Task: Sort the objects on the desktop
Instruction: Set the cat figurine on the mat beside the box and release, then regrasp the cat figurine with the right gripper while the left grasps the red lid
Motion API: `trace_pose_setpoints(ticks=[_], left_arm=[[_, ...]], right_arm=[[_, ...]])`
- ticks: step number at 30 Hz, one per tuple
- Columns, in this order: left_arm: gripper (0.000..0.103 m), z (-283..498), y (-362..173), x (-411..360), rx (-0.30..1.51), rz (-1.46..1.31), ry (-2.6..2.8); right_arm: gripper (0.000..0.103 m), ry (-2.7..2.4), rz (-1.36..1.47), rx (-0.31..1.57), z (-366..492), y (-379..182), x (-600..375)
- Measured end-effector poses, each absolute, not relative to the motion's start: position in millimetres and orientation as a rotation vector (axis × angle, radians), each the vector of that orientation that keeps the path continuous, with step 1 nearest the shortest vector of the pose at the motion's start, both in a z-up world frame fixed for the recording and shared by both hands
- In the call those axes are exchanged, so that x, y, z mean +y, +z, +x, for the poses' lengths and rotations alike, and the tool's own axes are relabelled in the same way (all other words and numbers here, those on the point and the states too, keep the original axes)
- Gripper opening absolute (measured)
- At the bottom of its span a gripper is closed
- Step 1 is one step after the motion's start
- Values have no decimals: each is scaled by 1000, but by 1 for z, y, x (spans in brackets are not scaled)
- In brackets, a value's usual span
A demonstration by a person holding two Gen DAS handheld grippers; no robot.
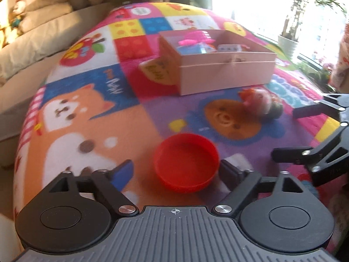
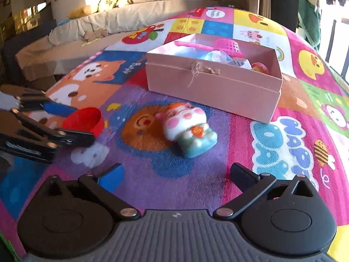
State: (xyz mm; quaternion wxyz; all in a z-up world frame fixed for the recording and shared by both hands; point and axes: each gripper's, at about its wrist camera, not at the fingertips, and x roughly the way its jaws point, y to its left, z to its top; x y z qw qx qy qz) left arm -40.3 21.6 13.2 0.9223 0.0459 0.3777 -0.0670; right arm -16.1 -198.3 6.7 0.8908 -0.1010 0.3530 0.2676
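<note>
A red round bowl [image 1: 186,161] lies on the colourful play mat [image 1: 87,120] between the fingers of my left gripper [image 1: 176,170]. The gripper is open: its blue-padded left finger stands clear of the rim, and the right finger is close beside it. The right wrist view shows the same bowl [image 2: 84,121] inside the left gripper [image 2: 65,124]. A small white and teal toy figure [image 2: 189,131] lies on its side just ahead of my open, empty right gripper [image 2: 177,174]. From the left wrist that toy [image 1: 261,104] shows blurred, left of the right gripper [image 1: 292,133].
An open pink cardboard box [image 2: 213,87] [image 1: 226,76] stands behind the toy and holds several toys, among them a pink basket [image 2: 229,45]. A cushioned sofa [image 1: 43,32] runs along the mat's far left. A white plant pot [image 1: 288,43] stands by the bright window.
</note>
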Motion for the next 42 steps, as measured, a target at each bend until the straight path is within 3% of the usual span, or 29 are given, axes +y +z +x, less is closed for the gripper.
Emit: trace_pose_setpoints(ticks=[12, 18, 20, 23, 25, 29, 32, 34, 38, 42], left_arm=[[103, -36, 5, 30, 758, 36, -91], [103, -37, 4, 30, 751, 40, -92], [103, -37, 4, 29, 753, 42, -93], [103, -36, 5, 28, 762, 43, -95], [103, -34, 8, 29, 770, 28, -106], [103, -28, 11, 22, 772, 37, -123], [88, -26, 11, 15, 774, 67, -113], [72, -27, 14, 12, 773, 70, -124], [69, -36, 27, 5, 741, 92, -144], [69, -40, 79, -5, 584, 129, -200]], right_arm=[[103, 552, -186, 764, -14, 15, -199], [102, 502, -270, 618, -6, 30, -187], [97, 518, -294, 603, 0, 31, -180], [78, 515, -339, 603, 9, 28, -168], [53, 516, -333, 647, 17, 25, -165], [47, 523, -311, 685, 19, 24, -170], [47, 547, -307, 689, 11, 30, -177], [47, 563, -308, 691, 4, 35, -182], [47, 601, -280, 713, -10, 48, -197], [46, 591, -260, 618, -26, 88, -219]])
